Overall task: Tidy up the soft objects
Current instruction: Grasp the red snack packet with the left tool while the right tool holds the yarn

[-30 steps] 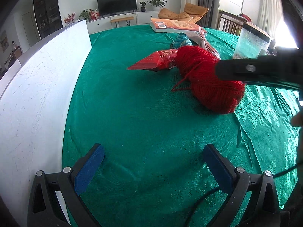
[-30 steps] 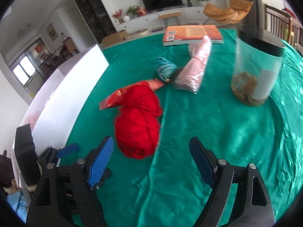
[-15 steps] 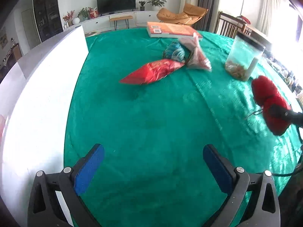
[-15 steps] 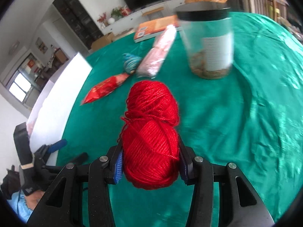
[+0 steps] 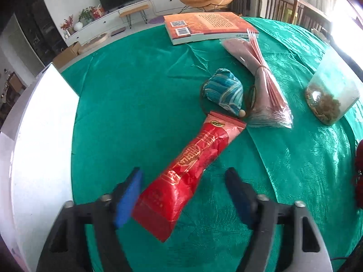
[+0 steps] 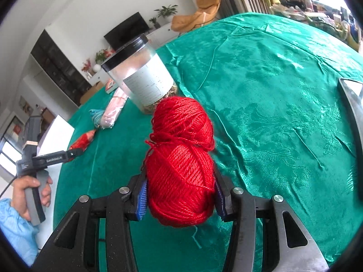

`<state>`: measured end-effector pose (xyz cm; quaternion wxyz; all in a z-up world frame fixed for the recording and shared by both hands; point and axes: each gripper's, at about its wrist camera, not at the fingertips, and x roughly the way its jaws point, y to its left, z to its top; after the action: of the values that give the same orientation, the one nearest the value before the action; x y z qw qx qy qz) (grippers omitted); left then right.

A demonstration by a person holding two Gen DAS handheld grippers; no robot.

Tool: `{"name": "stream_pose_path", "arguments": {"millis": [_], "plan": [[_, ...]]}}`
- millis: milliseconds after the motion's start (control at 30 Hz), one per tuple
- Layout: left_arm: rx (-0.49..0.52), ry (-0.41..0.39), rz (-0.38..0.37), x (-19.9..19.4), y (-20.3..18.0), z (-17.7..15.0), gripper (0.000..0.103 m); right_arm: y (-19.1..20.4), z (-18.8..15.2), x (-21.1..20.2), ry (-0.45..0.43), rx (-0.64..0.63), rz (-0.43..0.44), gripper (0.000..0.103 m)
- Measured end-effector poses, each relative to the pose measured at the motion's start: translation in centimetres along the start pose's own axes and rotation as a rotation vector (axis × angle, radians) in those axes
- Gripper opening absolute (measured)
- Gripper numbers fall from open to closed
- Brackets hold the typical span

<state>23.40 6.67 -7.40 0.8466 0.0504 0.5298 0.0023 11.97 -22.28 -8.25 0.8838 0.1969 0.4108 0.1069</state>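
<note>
A red foil packet (image 5: 188, 172) lies slanted on the green cloth (image 5: 136, 104), its near end between the fingers of my left gripper (image 5: 182, 181). The jaws are closing. The left pad (image 5: 128, 199) is at the packet's edge and the right pad (image 5: 238, 195) stands clear of it. Behind the packet lie a blue striped pouch (image 5: 223, 91) and a pink wrapped bundle (image 5: 263, 86). My right gripper (image 6: 180, 195) is shut on a red yarn ball (image 6: 181, 158), held above the cloth in front of the jar (image 6: 140, 77).
A white panel (image 5: 40, 136) runs along the left side. An orange book (image 5: 208, 26) lies at the far edge. The clear jar (image 5: 331, 95) with a black lid stands at the right. A grey metal rim (image 6: 351, 104) shows at the far right.
My left gripper has moved forward over the red packet and its jaws have narrowed. My right gripper has shut on the red yarn, lifted it and carried it right, past the jar.
</note>
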Motion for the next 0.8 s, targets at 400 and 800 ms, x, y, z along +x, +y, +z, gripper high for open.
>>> {"name": "stream_pose_path", "arguments": {"millis": [400,800], "plan": [[-0.264,-0.172,-0.301,-9.5,3.5,-7.1,0.022,0.5,-0.5,-0.6,-0.044,-0.016,0.010,0.050],[-0.203,-0.216,-0.329,-14.9,6.2,-12.8,0.022,5.6,-3.5,-1.8,-0.038,-0.173,0.024,0.050]]}}
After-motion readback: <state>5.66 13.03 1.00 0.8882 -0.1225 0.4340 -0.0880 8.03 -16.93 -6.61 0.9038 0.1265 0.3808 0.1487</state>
